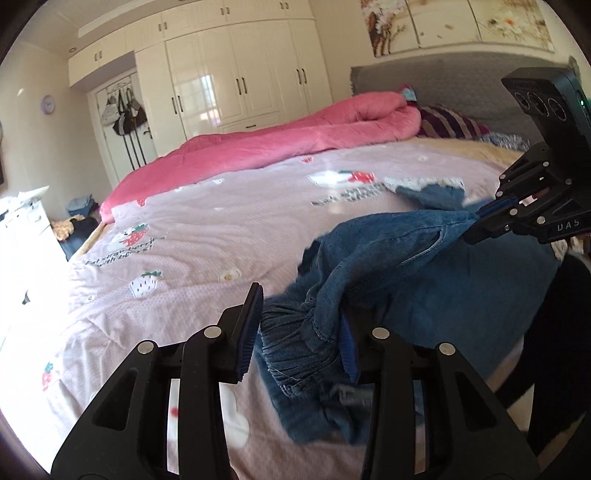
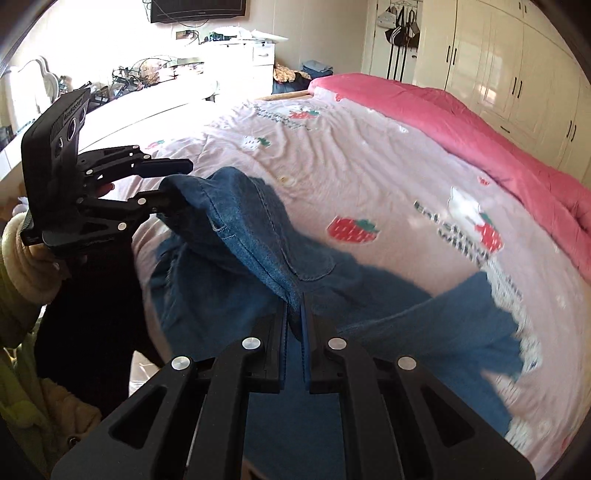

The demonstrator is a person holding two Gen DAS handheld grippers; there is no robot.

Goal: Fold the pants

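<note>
Blue denim pants [image 1: 413, 273], gathered elastic waistband lifted, frayed leg hems trailing on pink strawberry-print bedspread [image 1: 207, 236].

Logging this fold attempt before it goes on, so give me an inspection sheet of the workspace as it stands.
Surface: bed with pink strawberry-print cover, wrinkled.
Job's things: denim pants, partly lifted off the cover, bunched; frayed hem trailing on the bed.
Clutter: pink quilt rolled along the far side; striped pillow by the headboard.
Grippers: left gripper partly open, gathered waistband between its pads, grip not clear; right gripper shut on the denim pants.
Cables: tangle of cords on the white desk.
Surroundings: white wardrobe, hanging bags, wall television, person's cream sleeve.
</note>
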